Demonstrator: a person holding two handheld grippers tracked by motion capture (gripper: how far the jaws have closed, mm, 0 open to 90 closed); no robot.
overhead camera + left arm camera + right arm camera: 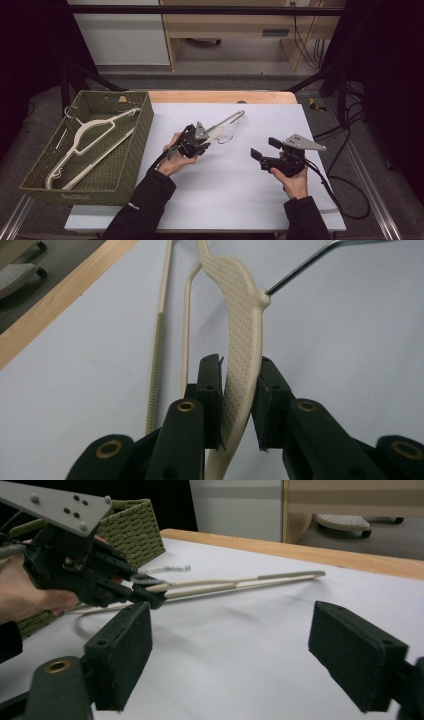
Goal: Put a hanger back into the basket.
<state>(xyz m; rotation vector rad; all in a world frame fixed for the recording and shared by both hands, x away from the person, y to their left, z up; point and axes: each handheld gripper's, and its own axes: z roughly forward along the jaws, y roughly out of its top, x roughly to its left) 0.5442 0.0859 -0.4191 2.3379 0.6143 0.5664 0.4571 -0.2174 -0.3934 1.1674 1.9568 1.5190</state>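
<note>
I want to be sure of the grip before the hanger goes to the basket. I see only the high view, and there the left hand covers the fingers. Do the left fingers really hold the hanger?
Observer: Yes. In the left gripper view the left gripper presses its fingers from both sides on the textured shoulder of the cream hanger.
Operator: And the right gripper, does it carry something?
Observer: No. In the right gripper view the right gripper has its fingers wide apart, with nothing between them but the white table behind.
Operator: Is the lower bar of the hanger smooth?
Observer: Not everywhere. The left gripper view shows a ribbed strip along part of it.
</note>
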